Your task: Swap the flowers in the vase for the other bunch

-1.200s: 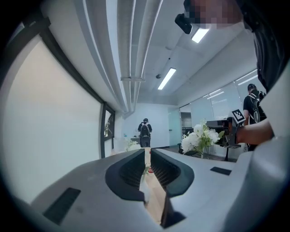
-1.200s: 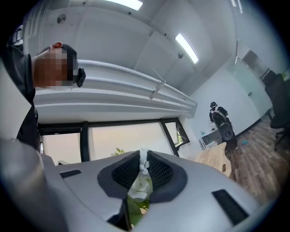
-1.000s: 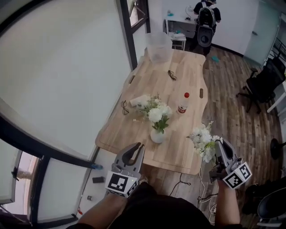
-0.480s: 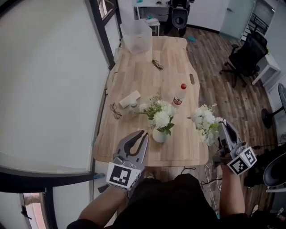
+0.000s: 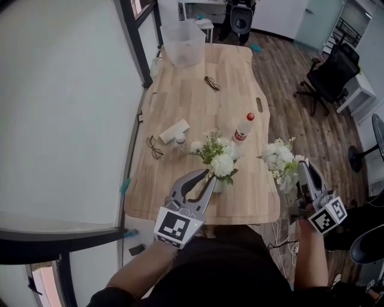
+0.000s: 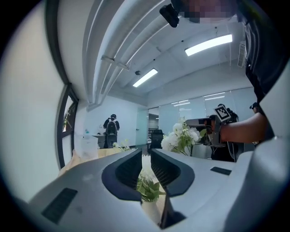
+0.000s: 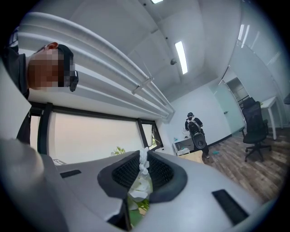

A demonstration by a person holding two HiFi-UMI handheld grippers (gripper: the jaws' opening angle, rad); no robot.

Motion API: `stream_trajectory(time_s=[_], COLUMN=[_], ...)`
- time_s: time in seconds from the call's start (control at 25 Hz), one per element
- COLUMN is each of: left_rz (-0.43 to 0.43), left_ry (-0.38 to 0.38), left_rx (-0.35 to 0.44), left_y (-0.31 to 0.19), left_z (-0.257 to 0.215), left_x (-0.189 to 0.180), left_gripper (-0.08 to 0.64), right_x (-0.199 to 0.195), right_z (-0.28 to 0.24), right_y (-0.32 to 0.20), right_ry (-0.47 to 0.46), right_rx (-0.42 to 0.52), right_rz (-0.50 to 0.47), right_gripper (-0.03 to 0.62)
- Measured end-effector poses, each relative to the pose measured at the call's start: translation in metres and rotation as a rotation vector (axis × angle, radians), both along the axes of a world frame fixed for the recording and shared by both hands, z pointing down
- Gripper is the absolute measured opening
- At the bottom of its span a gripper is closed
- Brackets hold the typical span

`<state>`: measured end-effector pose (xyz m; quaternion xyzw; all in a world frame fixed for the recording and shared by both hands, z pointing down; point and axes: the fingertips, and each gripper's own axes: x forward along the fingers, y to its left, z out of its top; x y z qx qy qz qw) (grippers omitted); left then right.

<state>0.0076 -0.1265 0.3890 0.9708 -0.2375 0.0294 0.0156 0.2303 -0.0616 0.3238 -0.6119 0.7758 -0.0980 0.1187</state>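
Note:
A small white vase with white flowers stands near the front edge of the wooden table. My left gripper points level at it, its tips right beside the vase and under the blooms. Its jaws are nearly together and hold nothing. Through the slit in the left gripper view I see the vase flowers and vase just ahead. My right gripper is shut on the stems of a second white bunch, held off the table's right edge. That bunch fills the right jaws.
Behind the vase are a red-capped bottle, a white object and glasses. A clear tub stands at the far end. A window wall runs along the left; an office chair and a person with a backpack are beyond.
My left gripper has moved forward from the table's front edge up to the vase. The right gripper, still holding its bunch, has shifted slightly beside the table's right edge.

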Motion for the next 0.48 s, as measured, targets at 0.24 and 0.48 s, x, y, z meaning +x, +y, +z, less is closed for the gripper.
stream_trajectory(time_s=[0.24,0.48], left_rz=[0.003,0.020], left_ry=[-0.064,-0.116], left_rx=[0.029,-0.015], left_y=[-0.005,-0.010], left_z=[0.008,0.030], left_x=[0.021,0.043], left_gripper=[0.084,0.158], right_x=[0.018,0.030], right_z=[0.010,0.028], right_y=[-0.018,-0.029], right_ry=[-0.058,-0.084], right_rx=[0.028,-0.019], right_rz=[-0.030,-0.067], right_gripper=[0.066,0.066])
